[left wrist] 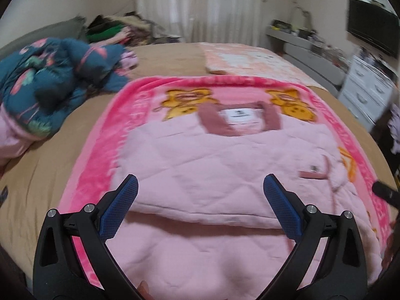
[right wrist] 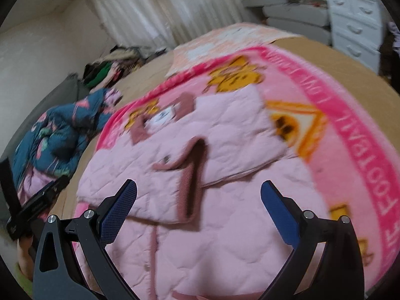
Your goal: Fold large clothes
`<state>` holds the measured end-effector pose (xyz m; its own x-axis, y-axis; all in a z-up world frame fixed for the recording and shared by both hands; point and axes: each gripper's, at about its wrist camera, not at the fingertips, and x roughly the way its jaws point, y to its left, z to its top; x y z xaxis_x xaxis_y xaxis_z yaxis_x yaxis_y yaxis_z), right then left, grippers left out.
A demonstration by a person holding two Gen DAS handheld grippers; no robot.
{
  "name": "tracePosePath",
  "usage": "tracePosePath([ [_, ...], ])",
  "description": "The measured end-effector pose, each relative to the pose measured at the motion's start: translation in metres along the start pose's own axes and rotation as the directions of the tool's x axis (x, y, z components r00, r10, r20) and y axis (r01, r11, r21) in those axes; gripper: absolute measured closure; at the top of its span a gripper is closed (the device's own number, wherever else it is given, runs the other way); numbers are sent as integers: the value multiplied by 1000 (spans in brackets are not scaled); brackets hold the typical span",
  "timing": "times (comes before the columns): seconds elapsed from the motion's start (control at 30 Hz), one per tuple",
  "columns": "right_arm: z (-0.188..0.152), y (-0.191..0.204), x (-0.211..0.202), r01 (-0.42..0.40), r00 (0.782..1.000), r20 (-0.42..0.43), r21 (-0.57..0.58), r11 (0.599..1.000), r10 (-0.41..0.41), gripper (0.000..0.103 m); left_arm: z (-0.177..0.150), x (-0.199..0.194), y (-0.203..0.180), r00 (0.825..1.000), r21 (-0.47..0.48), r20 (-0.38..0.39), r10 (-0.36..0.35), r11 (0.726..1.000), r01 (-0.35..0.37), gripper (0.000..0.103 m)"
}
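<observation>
Below, my left gripper [left wrist: 200, 187] and right gripper [right wrist: 198, 192] hover with jaws spread wide, grasping nothing. Beneath them the pink quilted jacket [left wrist: 205, 165], partly folded, lies flat on the pink bear blanket [left wrist: 100, 150] covering the bed [left wrist: 37, 180].

Left tongs [left wrist: 200, 187] spread wide, empty; right tongs [right wrist: 198, 192] likewise.

Soft, even indoor light with faint shadows; motion blur smears both views, worst in the right one; fisheye bending and dark vignette at edges
</observation>
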<state>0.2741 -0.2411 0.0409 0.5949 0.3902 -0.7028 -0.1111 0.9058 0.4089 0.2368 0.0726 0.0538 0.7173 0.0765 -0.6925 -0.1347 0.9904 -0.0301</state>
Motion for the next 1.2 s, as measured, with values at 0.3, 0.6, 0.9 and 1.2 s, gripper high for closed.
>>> tracePosePath([
  [0.3, -26, 24, 76, -6, 993, -121, 54, 998, 12, 4, -13, 7, 61, 999, -116, -25, 42, 992, -45, 9],
  [0.6, -40, 7, 92, -8, 998, -61, 124, 992, 16, 37, -24, 2, 97, 996, -159, -21, 83, 984, -85, 9],
  [0.9, 22, 36, 50, -76, 992, 95, -108, 991, 86, 89, -23, 9, 100, 999, -203, -29, 36, 978, -41, 9],
  [1.2, 96, 53, 24, -13, 968, 233, -315, 949, 91, 90, -11, 12, 85, 1000, -184, -20, 16, 983, -19, 9],
])
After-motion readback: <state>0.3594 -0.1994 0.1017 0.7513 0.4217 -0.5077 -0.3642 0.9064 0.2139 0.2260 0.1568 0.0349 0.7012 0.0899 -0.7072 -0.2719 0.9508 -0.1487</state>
